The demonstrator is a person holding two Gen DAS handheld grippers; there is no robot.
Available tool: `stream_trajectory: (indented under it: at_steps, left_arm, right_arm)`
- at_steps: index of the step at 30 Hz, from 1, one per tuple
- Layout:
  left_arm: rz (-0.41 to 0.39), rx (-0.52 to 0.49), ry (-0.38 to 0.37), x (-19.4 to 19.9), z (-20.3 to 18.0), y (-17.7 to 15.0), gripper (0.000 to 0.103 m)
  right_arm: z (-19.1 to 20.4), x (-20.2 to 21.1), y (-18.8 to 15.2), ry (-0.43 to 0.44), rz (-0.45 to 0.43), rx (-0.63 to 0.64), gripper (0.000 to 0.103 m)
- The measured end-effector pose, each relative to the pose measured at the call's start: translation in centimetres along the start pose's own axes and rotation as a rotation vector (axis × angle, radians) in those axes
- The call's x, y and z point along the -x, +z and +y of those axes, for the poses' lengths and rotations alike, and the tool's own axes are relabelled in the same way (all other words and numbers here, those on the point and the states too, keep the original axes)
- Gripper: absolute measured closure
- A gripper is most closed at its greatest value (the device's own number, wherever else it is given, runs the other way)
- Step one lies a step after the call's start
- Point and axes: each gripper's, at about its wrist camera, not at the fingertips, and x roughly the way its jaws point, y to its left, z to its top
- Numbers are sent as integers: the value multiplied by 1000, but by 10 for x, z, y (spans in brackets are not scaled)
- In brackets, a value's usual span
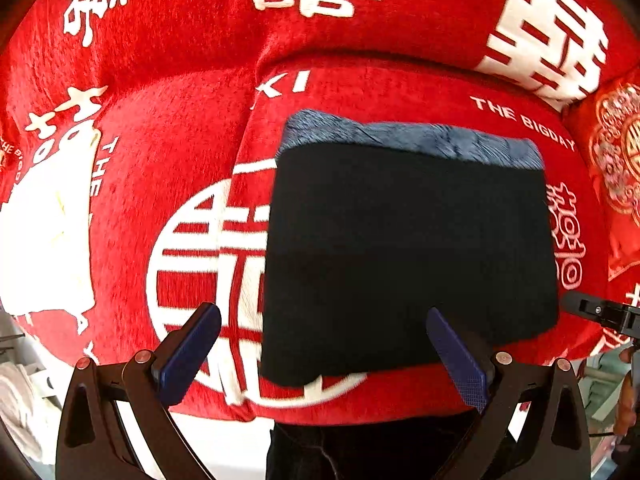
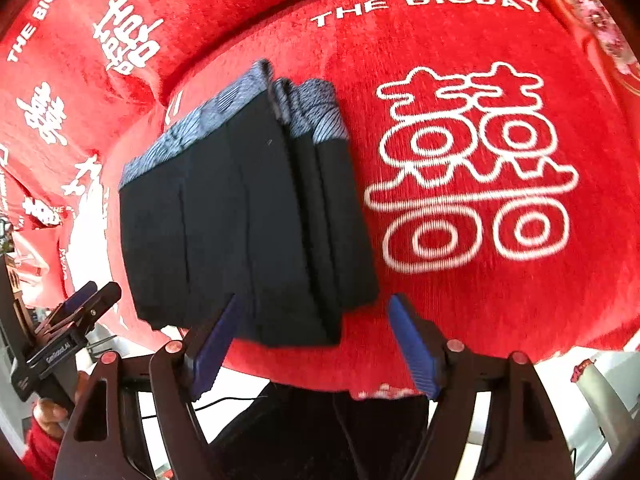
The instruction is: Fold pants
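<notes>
The dark pants (image 1: 408, 256) lie folded into a compact rectangle on the red cushion, with a blue-grey patterned lining showing along the far edge. In the right wrist view the pants (image 2: 248, 224) show as stacked layers. My left gripper (image 1: 320, 344) is open and empty, held just above the near edge of the pants. My right gripper (image 2: 312, 336) is open and empty, at the near edge of the folded stack. The left gripper also shows at the left edge of the right wrist view (image 2: 86, 298), and the right gripper's tip shows at the right edge of the left wrist view (image 1: 576, 304).
The red plush cushion (image 2: 480, 312) with white characters and "THE BIGDAY" lettering covers the seat; a matching backrest (image 1: 200, 32) rises behind. An embroidered red pillow (image 1: 618, 148) sits at the right. The cushion's front edge drops off just below the grippers.
</notes>
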Motion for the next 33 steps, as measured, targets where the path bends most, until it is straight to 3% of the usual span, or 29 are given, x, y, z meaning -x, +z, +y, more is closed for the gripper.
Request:
stream_trajectory:
  at_steps: [6,10,15,18,33]
  left_arm:
    - [36,-32,25,13,-13,-19,0]
    - [45,-53,36,25,-17,-30,0]
    - [22,-59,52,41,-20,-39,0]
    - [19,-48,54,51,-20,-42,0]
    - [29,-90,72,82,-23,-49,0]
  right_arm:
    - [11,23,-26,-60,-32,14,19]
    - [22,40,-37,-112,-82,33,0]
    - [39,53,-47,-191,-141,83,0]
    - [48,56,-53,-218,-119,95,0]
    - [80,78,-79,-267,-106,56,0]
